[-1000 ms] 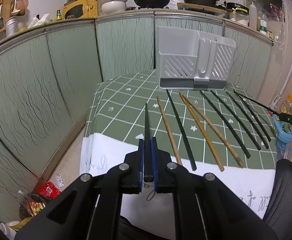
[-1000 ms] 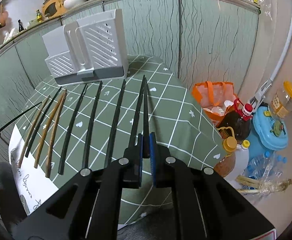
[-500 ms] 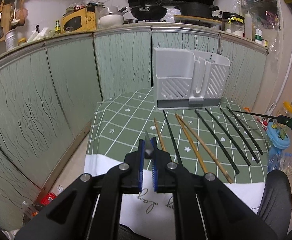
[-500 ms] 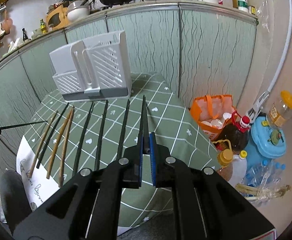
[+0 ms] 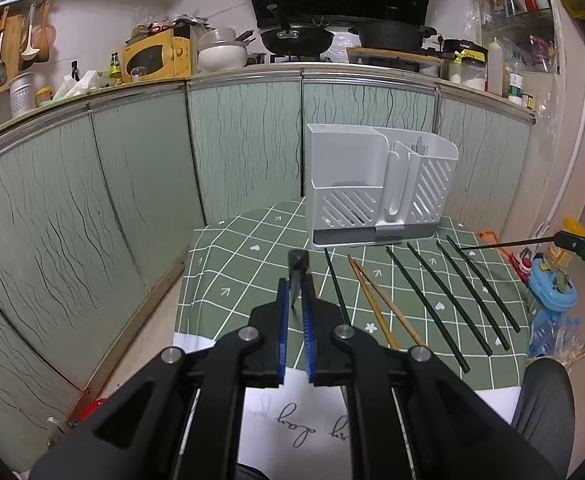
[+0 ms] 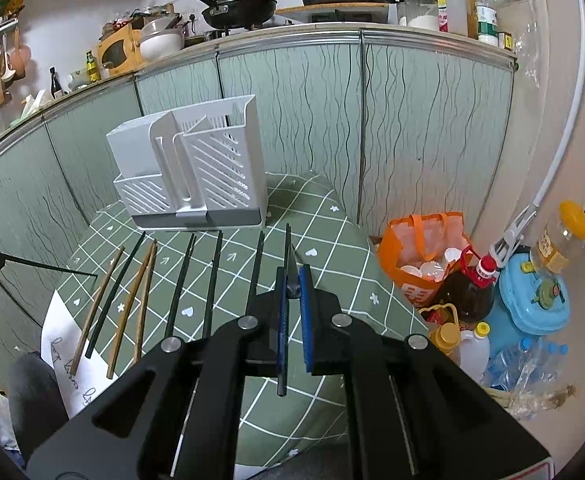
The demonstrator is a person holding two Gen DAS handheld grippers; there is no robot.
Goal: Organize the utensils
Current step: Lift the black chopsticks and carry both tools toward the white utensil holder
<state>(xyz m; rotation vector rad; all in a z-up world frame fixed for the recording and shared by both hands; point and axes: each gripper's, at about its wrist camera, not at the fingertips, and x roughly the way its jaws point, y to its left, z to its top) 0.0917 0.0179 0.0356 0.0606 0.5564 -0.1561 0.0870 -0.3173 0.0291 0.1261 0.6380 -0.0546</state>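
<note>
My left gripper point(image 5: 295, 290) is shut on a black chopstick point(image 5: 297, 268), held above the table and pointing at the camera. My right gripper point(image 6: 292, 284) is shut on another black chopstick point(image 6: 291, 280), also lifted and foreshortened. The white slotted utensil holder point(image 5: 376, 188) stands at the table's far edge; it also shows in the right wrist view point(image 6: 196, 172). Several black chopsticks point(image 5: 436, 300) and wooden chopsticks point(image 5: 376, 304) lie in a row on the green checked tablecloth point(image 5: 244, 264), in front of the holder.
Green cabinet panels point(image 5: 132, 184) wall the table's far side. An orange bag point(image 6: 424, 256), oil bottles point(image 6: 468, 292) and a blue container point(image 6: 532, 304) sit on the floor right of the table. White paper point(image 5: 292, 420) hangs over the near edge.
Both grippers have risen and tilted up, each lifting its black chopstick off the tablecloth; the held sticks now point toward the cameras.
</note>
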